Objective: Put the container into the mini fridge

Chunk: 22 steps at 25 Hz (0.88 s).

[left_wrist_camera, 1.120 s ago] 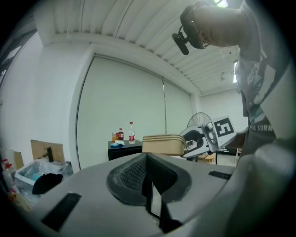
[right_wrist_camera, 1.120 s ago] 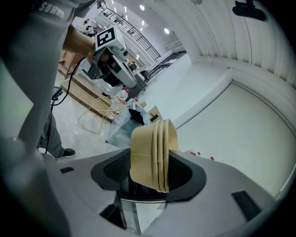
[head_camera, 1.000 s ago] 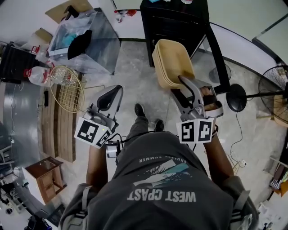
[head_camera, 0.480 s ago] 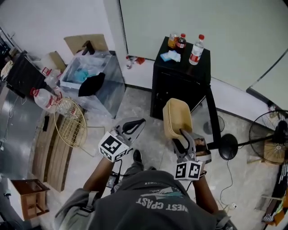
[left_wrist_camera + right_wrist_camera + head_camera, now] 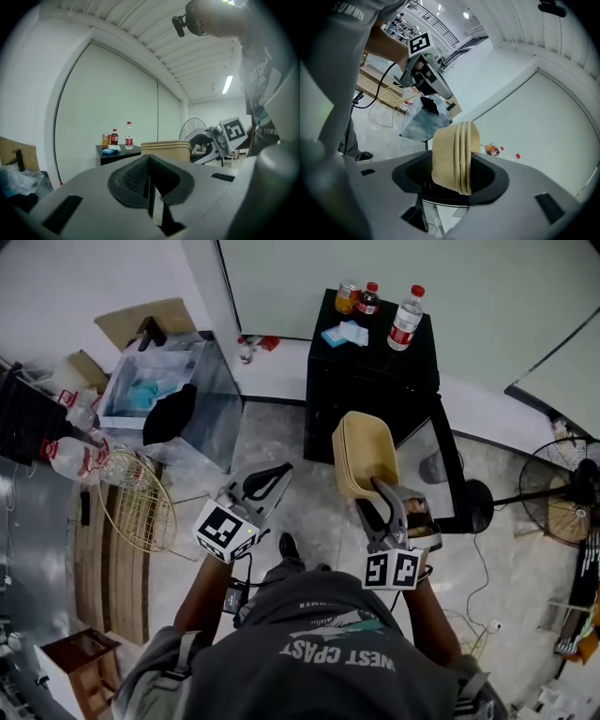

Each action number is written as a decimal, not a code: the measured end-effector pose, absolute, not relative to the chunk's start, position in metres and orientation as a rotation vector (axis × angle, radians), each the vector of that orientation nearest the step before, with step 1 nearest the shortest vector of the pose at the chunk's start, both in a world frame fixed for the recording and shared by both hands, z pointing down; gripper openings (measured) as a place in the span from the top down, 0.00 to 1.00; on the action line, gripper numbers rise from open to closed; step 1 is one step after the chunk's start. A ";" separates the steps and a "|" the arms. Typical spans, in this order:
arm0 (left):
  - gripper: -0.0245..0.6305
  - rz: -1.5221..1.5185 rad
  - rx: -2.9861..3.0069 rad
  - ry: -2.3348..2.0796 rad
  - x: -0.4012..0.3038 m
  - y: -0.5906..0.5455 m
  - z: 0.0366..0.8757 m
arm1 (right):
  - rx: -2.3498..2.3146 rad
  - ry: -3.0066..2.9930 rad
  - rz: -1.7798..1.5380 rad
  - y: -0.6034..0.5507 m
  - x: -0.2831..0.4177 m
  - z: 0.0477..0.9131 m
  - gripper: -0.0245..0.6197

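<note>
The tan container point(image 5: 364, 451), a tub whose ribbed rim looks like several nested edges, is held off the floor in the jaws of the right gripper point(image 5: 378, 491). It is tipped on its side, with its mouth towards the black mini fridge point(image 5: 370, 371) just beyond it. In the right gripper view the container point(image 5: 451, 157) sits between the jaws, which stand wide and press on it from both sides.

The left gripper point(image 5: 272, 474) hangs beside it on the person's left, apart from the container. The left gripper view shows its jaws together with nothing between them. That view also shows the container point(image 5: 166, 148) and the right gripper's marker cube point(image 5: 233, 133) off to the right.

The fridge stands against the wall, and its door point(image 5: 448, 465) appears swung open on the right side. On top of the fridge stand a clear water bottle with a red cap point(image 5: 406, 317), a dark bottle with a red cap point(image 5: 367, 299) and an orange jar point(image 5: 348, 298). A blue and white packet point(image 5: 344, 334) lies in front of them.

A clear plastic bin point(image 5: 159, 395) sits on the floor to the left of the fridge, with a wire basket point(image 5: 139, 498) near it. A standing fan point(image 5: 562, 502) is at the far right.
</note>
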State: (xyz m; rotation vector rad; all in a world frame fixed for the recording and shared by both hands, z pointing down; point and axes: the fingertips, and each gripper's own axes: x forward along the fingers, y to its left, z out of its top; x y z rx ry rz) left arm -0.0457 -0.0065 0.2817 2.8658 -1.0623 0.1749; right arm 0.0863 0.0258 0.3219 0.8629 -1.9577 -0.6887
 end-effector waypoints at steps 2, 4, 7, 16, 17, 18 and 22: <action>0.94 0.166 2.864 -1.050 -0.054 -0.016 0.282 | 0.874 -1.947 -0.684 0.017 0.079 0.323 0.58; 0.94 0.145 2.871 -1.046 -0.062 -0.028 0.279 | 0.881 -1.937 -0.693 0.006 0.071 0.324 0.58; 0.94 0.123 2.895 -1.007 -0.072 -0.039 0.279 | 0.904 -1.905 -0.685 -0.004 0.063 0.328 0.58; 0.94 0.083 2.902 -0.938 -0.092 -0.059 0.294 | 0.922 -1.838 -0.681 -0.027 0.045 0.348 0.58; 0.94 0.082 2.897 -0.937 -0.093 -0.061 0.296 | 0.918 -1.836 -0.681 -0.029 0.044 0.350 0.58; 0.94 0.082 2.891 -0.937 -0.094 -0.064 0.297 | 0.915 -1.833 -0.681 -0.033 0.043 0.352 0.58; 0.94 0.081 2.875 -0.933 -0.095 -0.073 0.303 | 0.913 -1.824 -0.682 -0.047 0.045 0.360 0.58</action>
